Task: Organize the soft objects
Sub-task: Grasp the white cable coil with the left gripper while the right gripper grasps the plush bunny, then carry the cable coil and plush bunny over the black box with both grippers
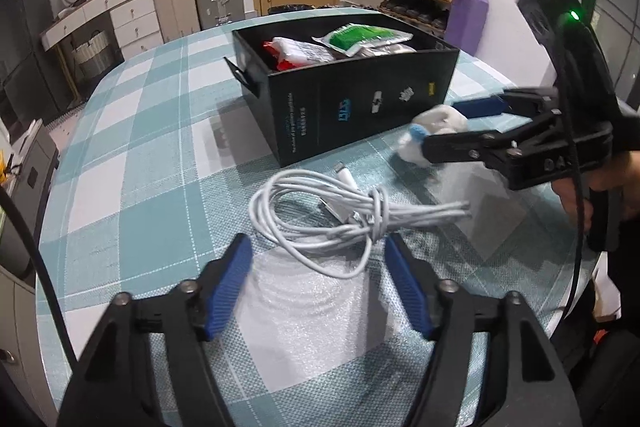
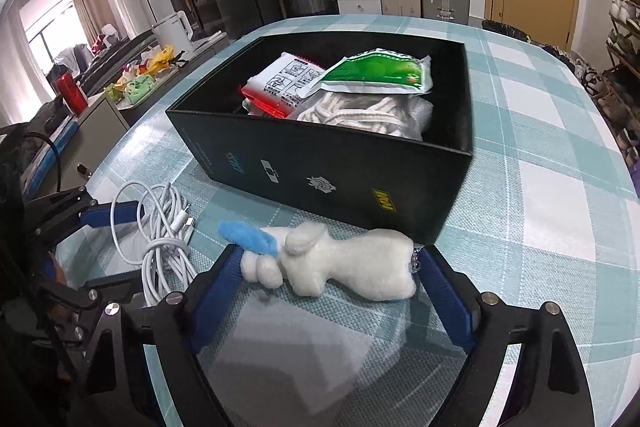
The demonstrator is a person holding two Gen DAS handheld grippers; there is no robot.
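My right gripper (image 2: pixel 326 261) straddles the white plush toy (image 2: pixel 352 267) before the black box (image 2: pixel 320 163); my left gripper (image 1: pixel 318 247), jaws apart, flanks the cable bundle (image 1: pixel 340 215).

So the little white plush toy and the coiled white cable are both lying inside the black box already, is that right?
Not quite. The white plush toy and the white cable both lie on the checked tablecloth in front of the black box, not inside it. The right wrist view shows the toy between the right gripper's fingers, outside the box.
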